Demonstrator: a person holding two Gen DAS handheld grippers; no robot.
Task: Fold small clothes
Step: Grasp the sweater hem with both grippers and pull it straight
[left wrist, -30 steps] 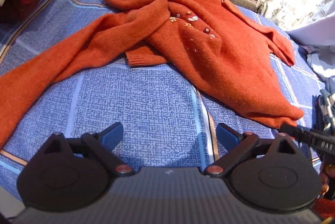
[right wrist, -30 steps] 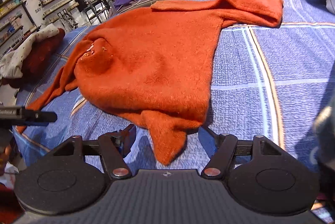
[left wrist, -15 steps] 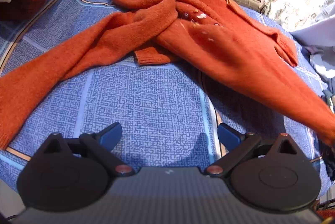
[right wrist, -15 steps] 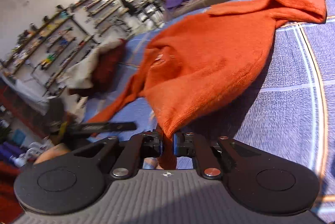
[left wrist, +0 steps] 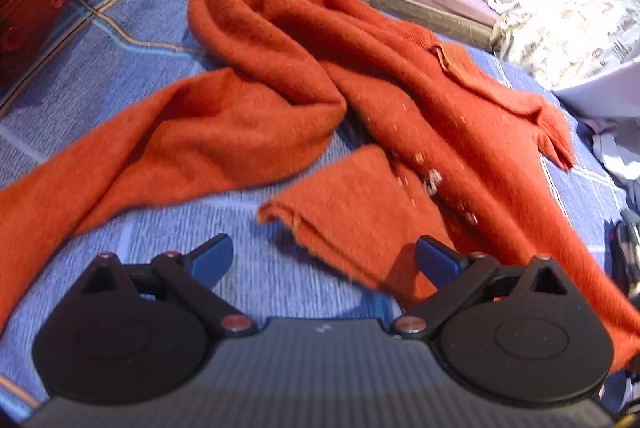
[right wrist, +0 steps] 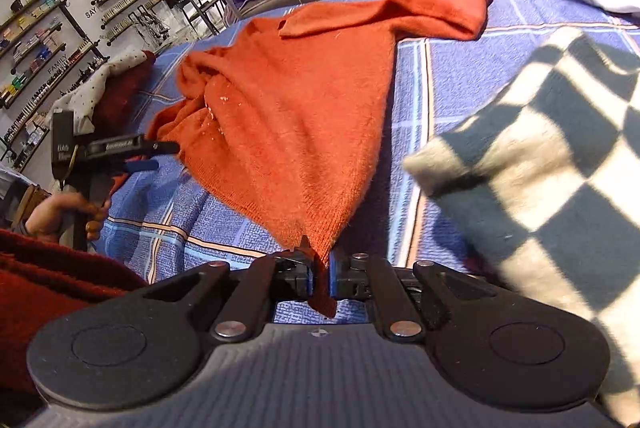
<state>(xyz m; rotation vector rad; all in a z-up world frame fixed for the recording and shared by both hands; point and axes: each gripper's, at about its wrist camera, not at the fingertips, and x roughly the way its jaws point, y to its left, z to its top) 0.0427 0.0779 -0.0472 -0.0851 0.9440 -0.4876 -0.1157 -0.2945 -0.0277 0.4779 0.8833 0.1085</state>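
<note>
left tool (left wrist: 324, 258) agape, right tool (right wrist: 319, 278) pinched (on cloth)

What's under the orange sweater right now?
Under the orange sweater only the blue patterned bedspread shows around its edges. Whatever lies beneath its bunched middle is covered. The right gripper lifts one corner.

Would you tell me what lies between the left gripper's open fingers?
In the left wrist view, the left gripper spans bare blue bedspread and a corner of the orange sweater, untouched.

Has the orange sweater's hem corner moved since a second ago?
Yes. The right gripper has shut on the orange sweater corner and lifted it off the blue checked bedspread, toward the camera.
</note>
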